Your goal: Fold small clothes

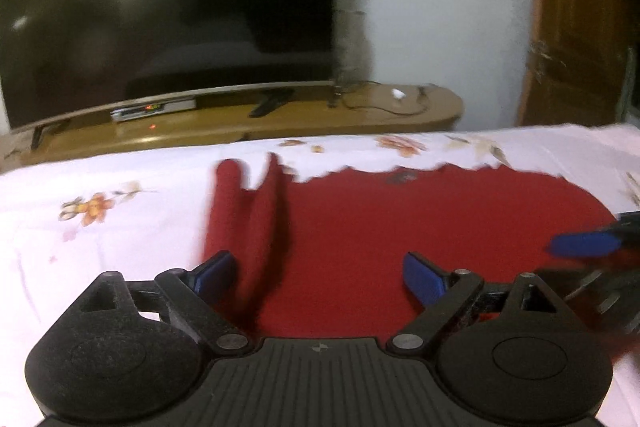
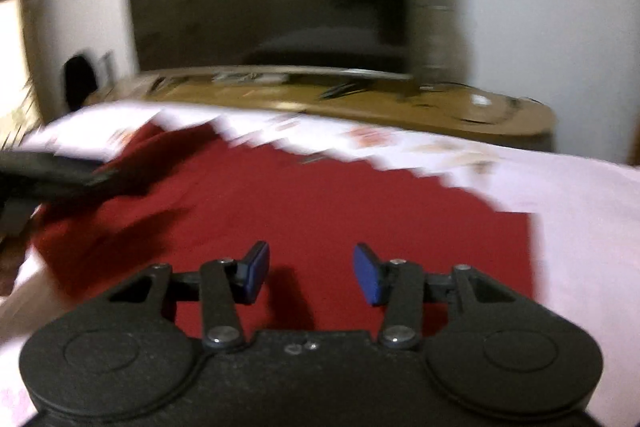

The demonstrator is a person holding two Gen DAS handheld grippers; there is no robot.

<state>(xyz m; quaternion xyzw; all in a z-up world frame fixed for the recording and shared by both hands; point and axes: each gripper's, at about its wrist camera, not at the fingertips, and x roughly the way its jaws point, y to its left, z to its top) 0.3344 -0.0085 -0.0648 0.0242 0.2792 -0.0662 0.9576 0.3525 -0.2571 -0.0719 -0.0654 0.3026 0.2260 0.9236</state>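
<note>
A: Red garment [image 1: 420, 227] is shown spread on the bed [image 1: 120, 179], over a white flowered sheet, with a rolled or bunched strip [image 1: 248, 211] raised along its left side. Where are the fingers placed?

B: Both grippers are held low over the near edge of the cloth. The left gripper [image 1: 320, 279] is seen with its fingers [image 1: 424, 283] spread wide, nothing being held between them; the bunched strip lies just beside the left-hand finger. The right gripper [image 2: 310, 273] is likewise parted and empty, its fingers [image 2: 368, 275] poised above the flat middle of the cloth.

A: Which relation governs the coming move?

B: The garment extends forward and away from both sets of fingers, toward the television [image 1: 160, 7] on its wooden stand [image 1: 360, 115]. The long axis appears to run side to side across the bed, though blur leaves the far hem uncertain. The left gripper is judged nearer the bunched side, the right gripper nearer the square corner [image 2: 520, 223]. A fold would probably be begun by closing on the near edge; that edge is hidden beneath the gripper bodies in both views.
</note>
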